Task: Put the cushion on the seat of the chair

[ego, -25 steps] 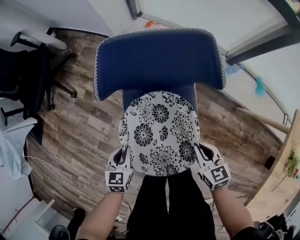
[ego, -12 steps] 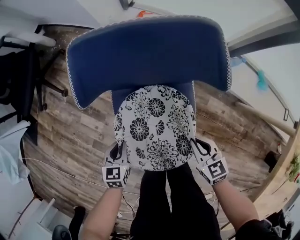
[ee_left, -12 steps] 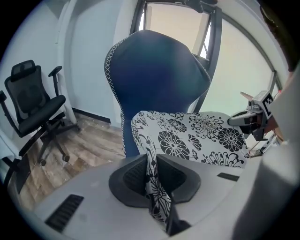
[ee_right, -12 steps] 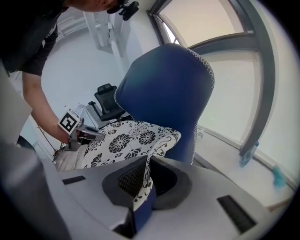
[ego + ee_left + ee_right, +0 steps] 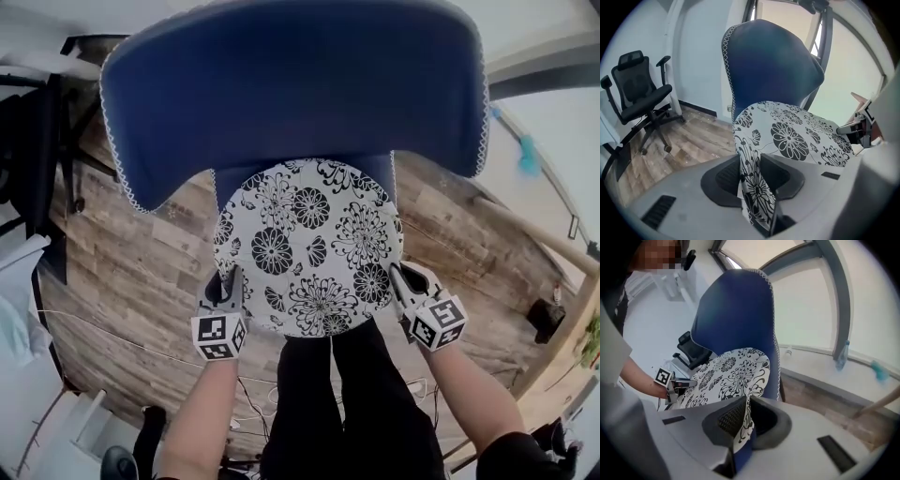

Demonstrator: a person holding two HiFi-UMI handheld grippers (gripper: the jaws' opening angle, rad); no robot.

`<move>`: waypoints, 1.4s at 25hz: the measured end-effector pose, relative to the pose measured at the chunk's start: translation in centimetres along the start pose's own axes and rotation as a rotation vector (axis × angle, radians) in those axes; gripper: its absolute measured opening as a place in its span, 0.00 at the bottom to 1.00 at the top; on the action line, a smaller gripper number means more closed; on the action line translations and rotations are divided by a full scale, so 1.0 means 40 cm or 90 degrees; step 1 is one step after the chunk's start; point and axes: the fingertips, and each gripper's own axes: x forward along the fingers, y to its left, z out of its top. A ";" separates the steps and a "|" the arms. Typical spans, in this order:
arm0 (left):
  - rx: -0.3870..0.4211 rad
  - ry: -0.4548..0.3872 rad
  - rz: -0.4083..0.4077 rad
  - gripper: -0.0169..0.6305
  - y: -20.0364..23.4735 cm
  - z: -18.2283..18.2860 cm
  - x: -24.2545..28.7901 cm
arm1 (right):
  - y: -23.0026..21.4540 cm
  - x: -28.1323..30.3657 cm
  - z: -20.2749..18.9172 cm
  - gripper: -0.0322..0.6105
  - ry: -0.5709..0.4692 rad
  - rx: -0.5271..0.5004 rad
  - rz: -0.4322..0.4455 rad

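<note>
Cushion [image 5: 309, 248] white, black floral print. Chair [image 5: 291, 84] deep blue, white zigzag edging. Floor [image 5: 141, 272] brown wood-grain planks. Office chair [image 5: 640, 91] black.

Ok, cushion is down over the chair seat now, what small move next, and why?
Probably open the right gripper too and let go. The cushion looks spread over the seat of the chair. The jaws of the left gripper have just been opening, the cushion's edge loose between them, while the right jaws pinch the opposite edge.
</note>
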 end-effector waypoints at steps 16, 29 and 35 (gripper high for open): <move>-0.054 -0.011 0.026 0.37 0.132 0.035 -0.070 | -0.087 -0.027 -0.008 0.27 -0.044 0.117 -0.071; -0.023 -0.089 0.021 0.37 0.071 0.247 -0.241 | 0.044 -0.207 0.228 0.27 -0.158 0.018 -0.113; 0.007 -0.127 -0.002 0.36 -0.013 0.364 -0.392 | 0.149 -0.373 0.391 0.27 -0.231 -0.021 -0.100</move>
